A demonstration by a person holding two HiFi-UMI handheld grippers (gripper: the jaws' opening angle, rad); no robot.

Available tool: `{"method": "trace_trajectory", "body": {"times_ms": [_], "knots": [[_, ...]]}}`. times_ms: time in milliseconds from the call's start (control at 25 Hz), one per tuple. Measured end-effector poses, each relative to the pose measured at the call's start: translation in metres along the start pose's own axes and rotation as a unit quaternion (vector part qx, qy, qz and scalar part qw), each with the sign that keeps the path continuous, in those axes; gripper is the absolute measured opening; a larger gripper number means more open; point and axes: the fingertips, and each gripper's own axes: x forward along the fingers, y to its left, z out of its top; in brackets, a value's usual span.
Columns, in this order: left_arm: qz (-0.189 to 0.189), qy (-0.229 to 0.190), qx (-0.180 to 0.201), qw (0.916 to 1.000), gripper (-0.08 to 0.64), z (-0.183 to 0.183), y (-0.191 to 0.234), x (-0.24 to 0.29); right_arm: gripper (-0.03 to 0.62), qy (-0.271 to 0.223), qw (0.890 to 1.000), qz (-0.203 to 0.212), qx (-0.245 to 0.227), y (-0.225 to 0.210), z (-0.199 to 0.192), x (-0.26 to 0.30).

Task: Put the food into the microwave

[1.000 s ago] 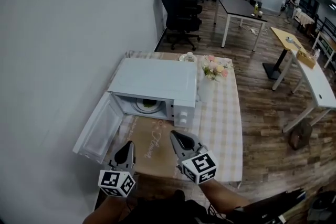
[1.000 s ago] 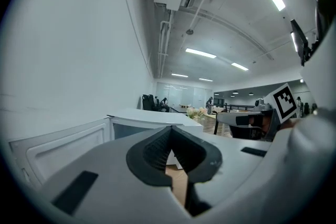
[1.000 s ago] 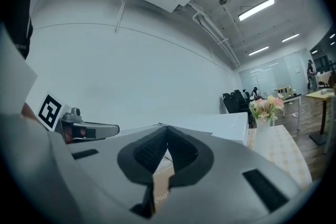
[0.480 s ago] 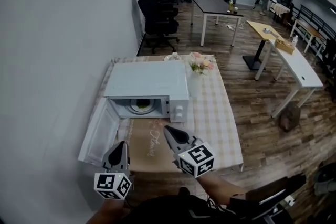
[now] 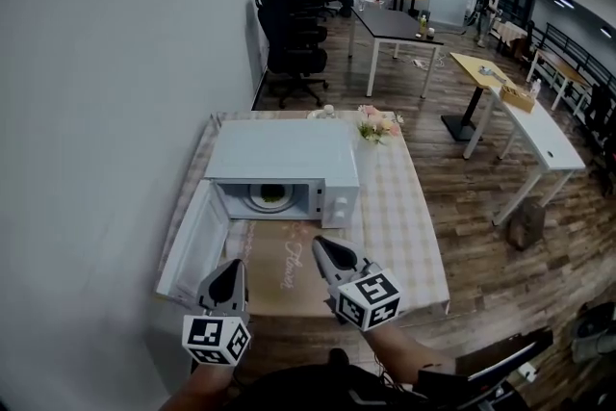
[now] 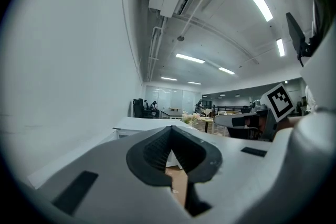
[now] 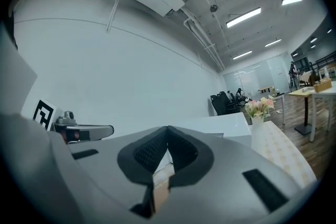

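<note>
Food (image 5: 270, 195) inside open microwave (image 5: 284, 159), left gripper (image 5: 235, 265) and right gripper (image 5: 320, 245) jaws closed, empty

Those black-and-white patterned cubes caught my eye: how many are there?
2. One cube sits on the left tool, bottom left; the other cube on the right tool beside it. None seems hidden.

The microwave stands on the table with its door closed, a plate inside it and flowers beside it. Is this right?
Not quite. In the head view the door of the microwave stands open, swung to the left. The rest holds: it is on the table, with a plate inside and flowers beside it.
</note>
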Motion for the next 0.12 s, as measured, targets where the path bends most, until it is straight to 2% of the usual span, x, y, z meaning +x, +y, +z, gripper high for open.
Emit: {"method": "trace_trajectory", "body": {"times_ms": [120], "knots": [[-0.002, -0.005, 0.000, 1.0000, 0.008, 0.0040, 0.0036, 0.0007, 0.009, 0.002, 1.000, -0.006, 0.002, 0.0072, -0.0027, 0.0006]]}}
